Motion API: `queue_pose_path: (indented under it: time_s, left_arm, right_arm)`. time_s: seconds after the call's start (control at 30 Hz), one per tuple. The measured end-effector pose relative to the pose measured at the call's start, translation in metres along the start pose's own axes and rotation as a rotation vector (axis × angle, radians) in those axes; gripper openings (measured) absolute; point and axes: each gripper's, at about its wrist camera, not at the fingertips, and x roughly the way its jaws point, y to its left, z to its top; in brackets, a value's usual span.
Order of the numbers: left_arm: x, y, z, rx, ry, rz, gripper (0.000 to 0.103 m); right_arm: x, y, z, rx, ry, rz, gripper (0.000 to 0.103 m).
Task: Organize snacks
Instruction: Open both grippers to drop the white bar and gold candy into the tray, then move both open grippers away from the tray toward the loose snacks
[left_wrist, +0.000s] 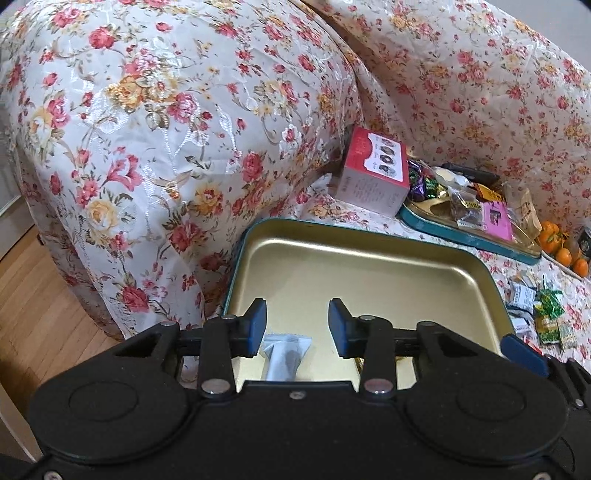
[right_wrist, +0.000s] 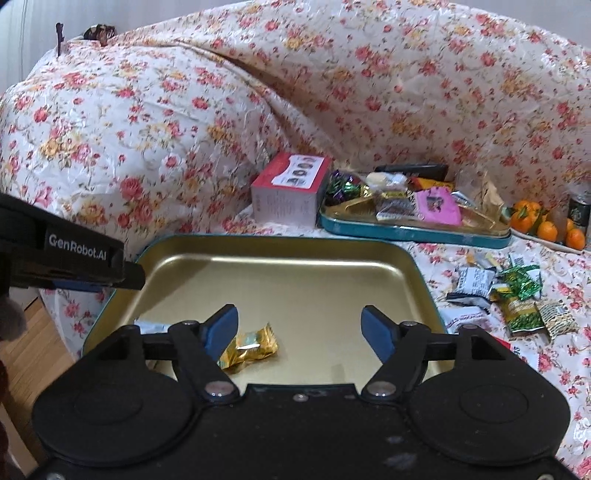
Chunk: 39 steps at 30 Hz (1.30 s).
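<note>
Left gripper (left_wrist: 297, 325) nearest the lens: blue pads spread apart, nothing between them, hovering over the near-left part of the gold tin tray (left_wrist: 369, 258). A pale blue-white snack packet (left_wrist: 284, 354) lies on the tray floor just below the gap, closer to the left pad; can't tell whether that pad touches it. Right gripper (right_wrist: 299, 332) likewise released, jaws wide, over the near edge of the same gold tin tray (right_wrist: 277, 266). A gold-foil candy (right_wrist: 251, 349) sits on the tray floor just beside the right gripper's left pad, partly hidden behind it, not pinched. The pale packet (right_wrist: 149, 326) peeks out at the tray's near-left corner in the right view, mostly hidden by the gripper body. The left gripper's body (right_wrist: 74, 258) enters at the left of that view, over the tray's left rim. The rest of the tray floor shows bare gold. Loose snacks on the floral cloth (right_wrist: 147, 129) right of the tray: a black-and-white packet (right_wrist: 472, 282), green foil wrappers (right_wrist: 522, 280), green pea packets (right_wrist: 522, 314). Further back, a second teal-rimmed tray (right_wrist: 406, 230) is heaped with mixed sweets, including a pink packet (right_wrist: 437, 206). A red-and-white box (right_wrist: 291, 188) stands just left of it, touching or nearly so. Oranges (right_wrist: 546, 225) sit on a plate at far right.
</note>
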Motion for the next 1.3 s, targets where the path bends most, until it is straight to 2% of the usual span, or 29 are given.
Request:
queue_pose_path:
  time_s: [0.17, 0.47, 0.6, 0.77, 0.93, 1.13, 1.3]
  left_arm:
    - [-0.002, 0.003, -0.003, -0.023, -0.026, 0.012, 0.047]
    - [-0.002, 0.006, -0.004, -0.065, -0.032, 0.010, 0.047]
    - [-0.003, 0.005, -0.004, -0.060, -0.035, 0.010, 0.047]
    - [-0.002, 0.003, -0.005, -0.067, -0.016, 0.005, 0.047]
    - [-0.001, 0.001, -0.007, -0.068, -0.017, 0.006, 0.047]
    - [-0.004, -0.007, -0.011, -0.036, -0.038, -0.011, 0.047]
    - [-0.008, -0.021, -0.016, 0.042, -0.072, -0.028, 0.048]
  right_arm:
    - [0.000, -0.002, 0.000, 0.020, -0.004, -0.005, 0.076]
    - [0.004, 0.001, 0.000, -0.009, 0.056, 0.023, 0.076]
    - [0.002, 0.000, -0.002, -0.008, 0.031, 0.017, 0.076]
    - [-0.004, 0.000, -0.002, -0.013, -0.041, -0.012, 0.078]
    - [-0.008, -0.005, -0.001, 0.014, -0.065, 0.007, 0.078]
    - [-0.009, -0.016, 0.001, 0.018, -0.013, 0.027, 0.077]
    - [-0.012, -0.039, 0.002, 0.086, -0.002, 0.029, 0.077]
